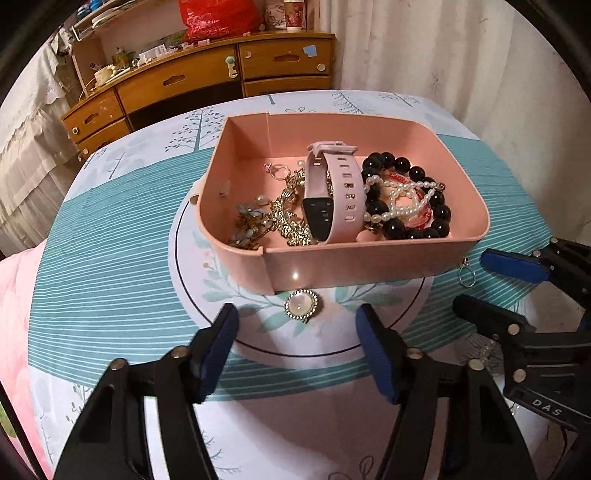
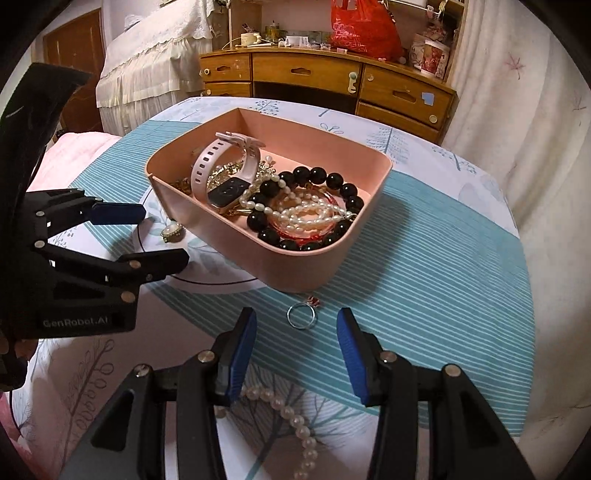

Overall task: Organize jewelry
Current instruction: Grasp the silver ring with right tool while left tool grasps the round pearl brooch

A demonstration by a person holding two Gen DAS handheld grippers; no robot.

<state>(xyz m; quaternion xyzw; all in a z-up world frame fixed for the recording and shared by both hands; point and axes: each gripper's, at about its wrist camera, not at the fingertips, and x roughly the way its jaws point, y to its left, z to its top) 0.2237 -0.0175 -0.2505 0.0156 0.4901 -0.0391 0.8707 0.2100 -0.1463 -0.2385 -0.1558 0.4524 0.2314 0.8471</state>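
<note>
A pink box (image 1: 332,269) (image 2: 295,266) on the table holds a pink watch (image 1: 334,192) (image 2: 221,173), black beads (image 1: 439,216) (image 2: 314,177), pearls (image 1: 406,206) (image 2: 306,216) and gold chains (image 1: 288,218). A round pearl brooch (image 1: 301,304) (image 2: 171,232) lies on the cloth before the box, just ahead of my open, empty left gripper (image 1: 297,350) (image 2: 162,236). A silver ring (image 2: 301,315) (image 1: 466,277) lies just ahead of my open, empty right gripper (image 2: 297,354) (image 1: 476,280). A pearl strand (image 2: 291,417) lies under the right gripper.
The round table has a teal and white tree-print cloth (image 1: 110,258) (image 2: 443,277). A wooden dresser (image 1: 207,81) (image 2: 332,81) with a red bag (image 1: 218,18) (image 2: 364,29) stands behind. White curtains (image 1: 461,48) hang at the right.
</note>
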